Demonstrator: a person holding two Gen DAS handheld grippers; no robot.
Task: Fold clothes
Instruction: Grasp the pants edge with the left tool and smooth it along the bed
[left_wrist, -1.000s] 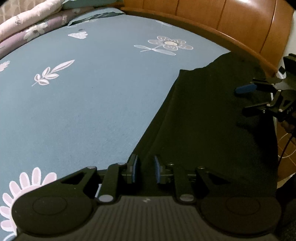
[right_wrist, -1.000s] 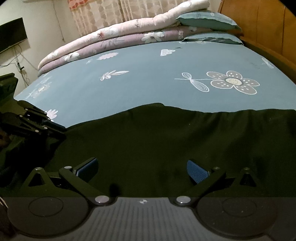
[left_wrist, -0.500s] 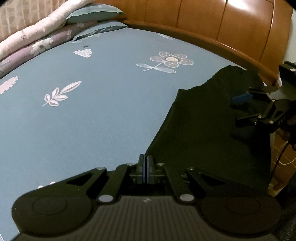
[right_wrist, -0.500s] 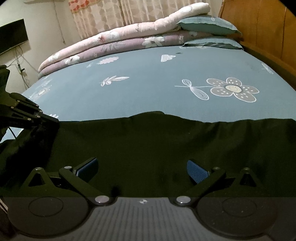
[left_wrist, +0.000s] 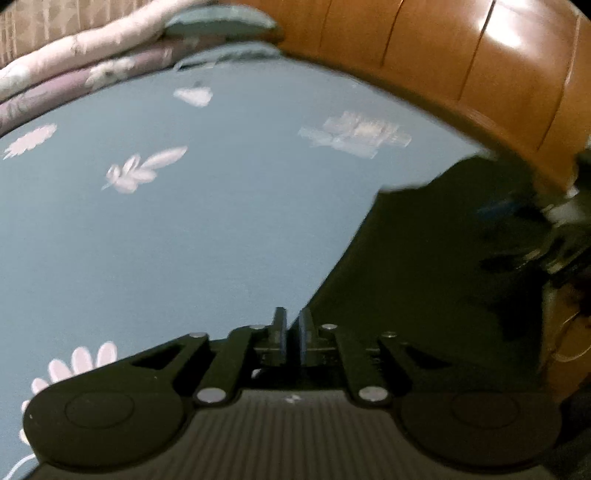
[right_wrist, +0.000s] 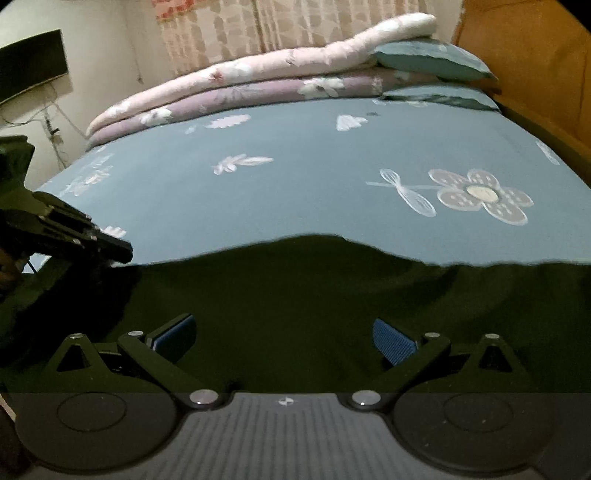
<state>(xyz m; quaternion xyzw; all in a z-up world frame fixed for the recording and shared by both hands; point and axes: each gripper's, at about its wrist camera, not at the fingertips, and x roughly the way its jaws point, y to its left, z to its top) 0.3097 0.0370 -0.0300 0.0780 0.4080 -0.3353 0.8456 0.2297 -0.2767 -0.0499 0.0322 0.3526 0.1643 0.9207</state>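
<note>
A black garment (left_wrist: 424, 280) lies spread on the blue flowered bed sheet (left_wrist: 184, 240), along the bed's near edge. My left gripper (left_wrist: 292, 332) sits at the cloth's left edge with its pads a sliver apart. Its jaws are opening slightly, and the cloth's edge is still pinched between them. In the right wrist view the left gripper (right_wrist: 123, 253) holds that corner raised, with dark cloth hanging under it. My right gripper (right_wrist: 282, 336) stands wide open just over the black garment (right_wrist: 314, 302), nothing between its blue pads (right_wrist: 391, 341). It shows blurred in the left wrist view (left_wrist: 517, 236).
A wooden headboard (left_wrist: 461, 62) curves along the bed's right side. Folded pink and purple quilts (right_wrist: 240, 85) and teal pillows (right_wrist: 424, 59) are stacked at the far end. A dark screen (right_wrist: 33, 70) hangs on the wall at left.
The left gripper's jaws closed on the garment's left edge and lifted it a little; the left view now tilts upward and is blurred. The right gripper stayed wide open over the cloth.
</note>
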